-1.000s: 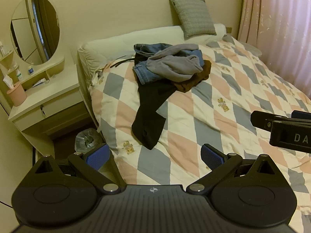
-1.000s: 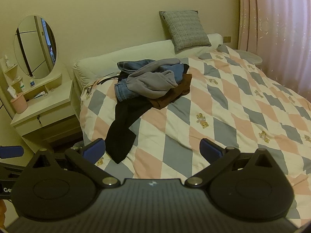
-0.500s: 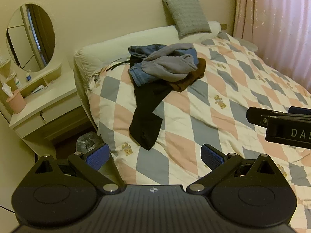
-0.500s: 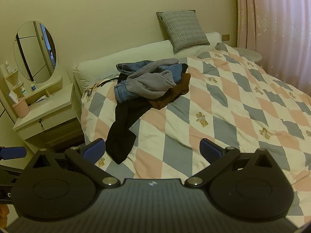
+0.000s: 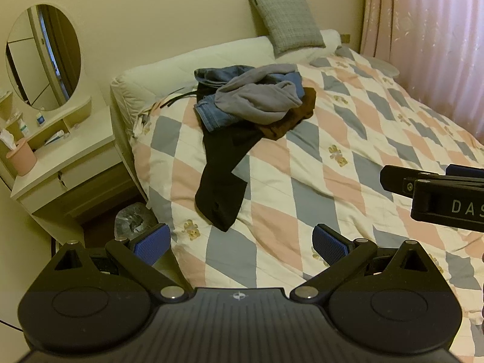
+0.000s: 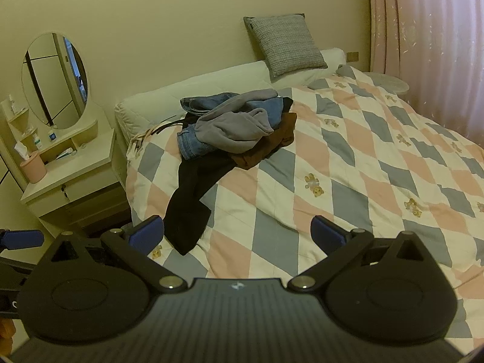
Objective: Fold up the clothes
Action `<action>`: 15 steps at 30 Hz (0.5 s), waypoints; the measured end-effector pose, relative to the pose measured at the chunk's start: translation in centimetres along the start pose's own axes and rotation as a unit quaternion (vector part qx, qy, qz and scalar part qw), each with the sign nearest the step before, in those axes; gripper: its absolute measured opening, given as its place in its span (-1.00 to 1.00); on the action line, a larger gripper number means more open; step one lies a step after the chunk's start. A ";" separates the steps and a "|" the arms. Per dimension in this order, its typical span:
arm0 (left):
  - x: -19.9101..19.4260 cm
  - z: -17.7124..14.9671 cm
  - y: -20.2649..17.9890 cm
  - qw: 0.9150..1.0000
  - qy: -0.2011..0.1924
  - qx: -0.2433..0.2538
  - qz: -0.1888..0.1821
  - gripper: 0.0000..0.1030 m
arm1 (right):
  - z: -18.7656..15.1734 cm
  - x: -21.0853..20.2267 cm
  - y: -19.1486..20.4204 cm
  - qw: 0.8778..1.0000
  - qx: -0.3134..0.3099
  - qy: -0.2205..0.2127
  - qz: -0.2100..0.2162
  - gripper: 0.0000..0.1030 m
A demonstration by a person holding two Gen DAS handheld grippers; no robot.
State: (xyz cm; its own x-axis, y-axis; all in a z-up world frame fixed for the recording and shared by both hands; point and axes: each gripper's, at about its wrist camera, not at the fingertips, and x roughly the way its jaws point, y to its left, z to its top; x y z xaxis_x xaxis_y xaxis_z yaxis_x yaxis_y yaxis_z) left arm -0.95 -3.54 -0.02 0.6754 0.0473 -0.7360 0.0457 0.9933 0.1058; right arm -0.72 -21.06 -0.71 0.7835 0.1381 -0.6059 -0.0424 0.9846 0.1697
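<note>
A pile of clothes lies near the head of the bed [image 5: 348, 199]: a grey hoodie [image 5: 257, 103] on top, blue jeans [image 5: 214, 115] under it, a brown garment [image 5: 290, 121] to the right, and a black garment [image 5: 220, 181] trailing toward the near left edge. The same grey hoodie [image 6: 233, 127] and black garment [image 6: 190, 208] show in the right wrist view. My left gripper [image 5: 240, 243] is open and empty, well short of the pile. My right gripper [image 6: 237, 233] is open and empty too, also away from the clothes.
A white bedside vanity [image 5: 69, 157] with an oval mirror [image 5: 45, 57] and a pink cup [image 5: 21, 157] stands left of the bed. A grey cushion [image 5: 287, 21] leans on the headboard. Pink curtains [image 5: 429, 39] hang at the right. A lined bin [image 5: 133, 220] sits by the bed corner.
Both grippers have drifted slightly, so the bed and clothes pile shift a little in view. The clothes have not moved, and both grippers stay open.
</note>
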 end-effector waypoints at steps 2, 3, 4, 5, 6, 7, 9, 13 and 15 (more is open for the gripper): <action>0.1 0.0 0.1 1.000 0.001 -0.003 0.000 0.99 | 0.1 0.2 0.0 1.000 -0.001 0.001 0.002 0.99; 0.1 0.1 0.1 1.000 0.002 -0.004 0.001 0.99 | 0.1 0.2 0.0 1.000 -0.001 0.001 0.002 0.99; 0.2 0.1 0.1 1.000 0.003 -0.005 0.000 0.99 | 0.1 0.2 0.0 1.000 -0.001 0.000 0.003 0.99; 0.2 0.2 0.4 1.000 0.005 -0.005 -0.001 0.99 | 0.1 0.2 0.0 1.000 -0.001 0.000 0.004 0.99; 0.2 0.2 0.5 1.000 0.005 -0.007 -0.003 0.99 | 0.2 0.3 0.0 1.000 0.000 -0.001 0.004 0.99; 0.2 0.3 0.6 1.000 0.005 -0.008 -0.005 0.99 | 0.2 0.3 0.0 1.000 0.000 -0.001 0.004 0.99; 0.1 0.5 0.7 1.000 -0.001 -0.012 -0.005 0.99 | 0.4 0.4 0.1 1.000 -0.001 -0.004 0.006 0.99; -0.2 1.1 1.1 1.000 -0.029 -0.012 0.001 0.99 | 0.9 0.4 0.2 1.000 -0.005 -0.013 0.005 0.99; -0.3 1.5 1.0 0.999 -0.043 -0.007 0.007 0.99 | 1.4 0.4 0.2 1.000 -0.006 -0.019 0.006 0.99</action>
State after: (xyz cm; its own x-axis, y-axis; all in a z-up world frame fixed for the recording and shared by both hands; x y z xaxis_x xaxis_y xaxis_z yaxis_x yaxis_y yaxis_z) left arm -0.03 -2.71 1.32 0.7360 0.0532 -0.6749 0.0250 0.9941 0.1056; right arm 0.49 -20.93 0.19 0.8064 0.1457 -0.5731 -0.0596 0.9843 0.1663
